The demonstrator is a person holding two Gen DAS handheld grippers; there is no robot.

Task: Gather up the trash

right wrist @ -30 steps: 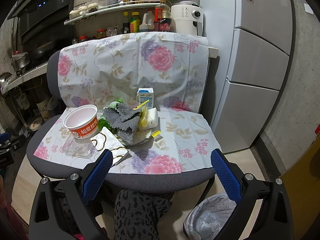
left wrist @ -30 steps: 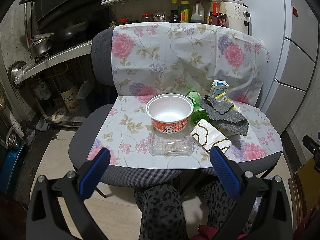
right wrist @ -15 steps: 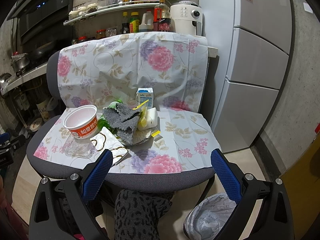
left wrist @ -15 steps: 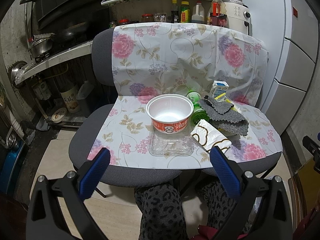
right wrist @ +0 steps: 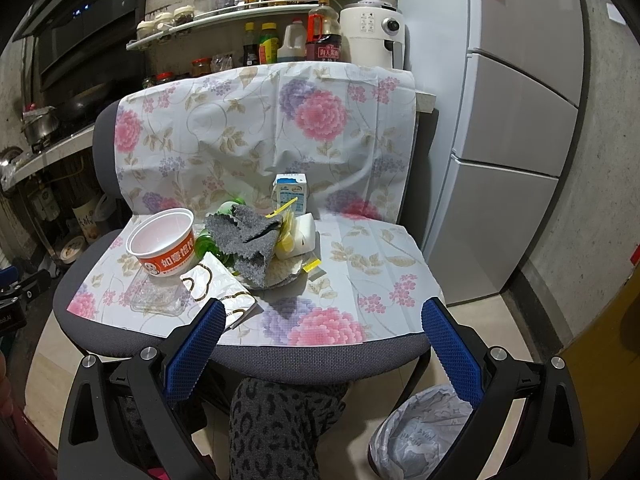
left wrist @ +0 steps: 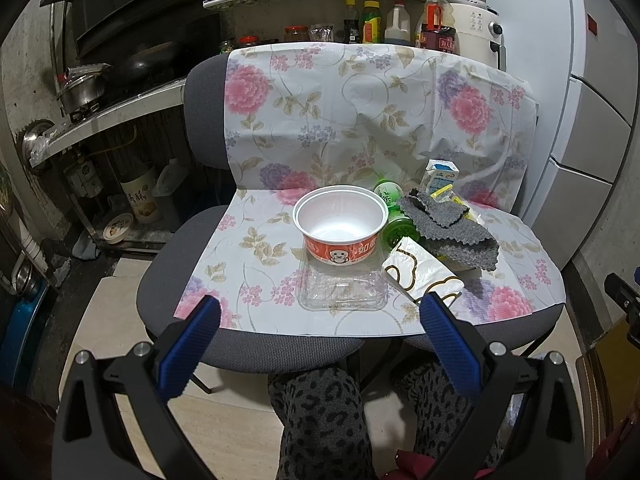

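Observation:
Trash lies on two chairs covered by a floral sheet (left wrist: pixel 260 248). An empty red-and-white noodle bowl (left wrist: pixel 340 224) (right wrist: pixel 164 244) stands upright, with a clear plastic tray (left wrist: pixel 342 290) (right wrist: pixel 158 296) in front of it. To its right are a white paper packet (left wrist: pixel 420 276) (right wrist: pixel 218 286), a green bottle (left wrist: pixel 394 228), a grey cloth (left wrist: pixel 448 228) (right wrist: pixel 250 240) and a milk carton (left wrist: pixel 440 174) (right wrist: pixel 290 196). My left gripper (left wrist: pixel 320 316) hangs open, short of the chair's front edge. Open too, my right gripper (right wrist: pixel 324 318) is level with that edge, nothing between its fingers.
A bin lined with a grey bag (right wrist: pixel 420 436) stands on the floor at the lower right. The person's leopard-print legs (left wrist: pixel 324 420) are in front of the chairs. A fridge (right wrist: pixel 512 120) stands to the right, a stove counter (left wrist: pixel 112 108) to the left, and a shelf of bottles (right wrist: pixel 280 40) behind.

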